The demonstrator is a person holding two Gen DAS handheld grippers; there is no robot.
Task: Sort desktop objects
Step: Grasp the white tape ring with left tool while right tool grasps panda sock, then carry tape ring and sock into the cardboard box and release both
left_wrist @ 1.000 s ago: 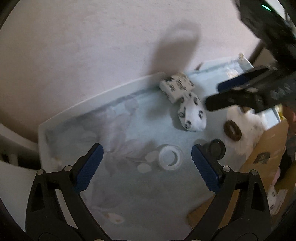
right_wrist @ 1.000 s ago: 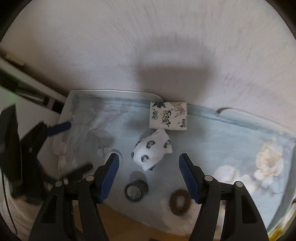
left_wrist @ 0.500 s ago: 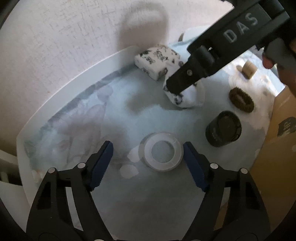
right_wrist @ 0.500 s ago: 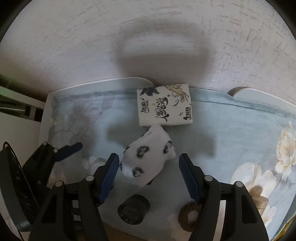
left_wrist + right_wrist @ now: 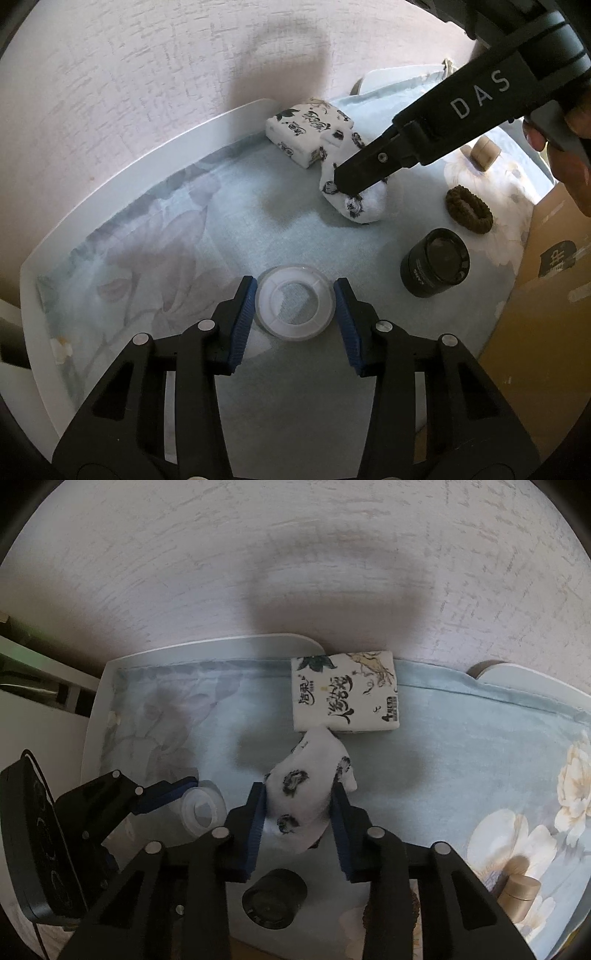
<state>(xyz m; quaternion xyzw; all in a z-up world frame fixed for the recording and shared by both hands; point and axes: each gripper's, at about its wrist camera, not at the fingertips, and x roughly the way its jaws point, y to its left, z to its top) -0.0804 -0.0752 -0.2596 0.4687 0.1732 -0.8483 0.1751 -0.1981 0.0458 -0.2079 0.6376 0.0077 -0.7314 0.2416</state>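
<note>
A pale, rough-textured wall (image 5: pixel 295 554) rises at the far side, dark shadows falling across it. Below it runs a white tabletop (image 5: pixel 122 177) under a light-blue flowered cloth (image 5: pixel 236 221).

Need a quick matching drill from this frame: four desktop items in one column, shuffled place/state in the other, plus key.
Items
1. clear tape ring
2. spotted sock
3. tissue pack
4. black jar

Places
A. against the wall at the back edge of the cloth
B. between the left claw pads
C. standing untouched near the brown hair tie
D. squeezed between the right claw pads

Pairs: 1-B, 2-D, 3-A, 4-C
</note>
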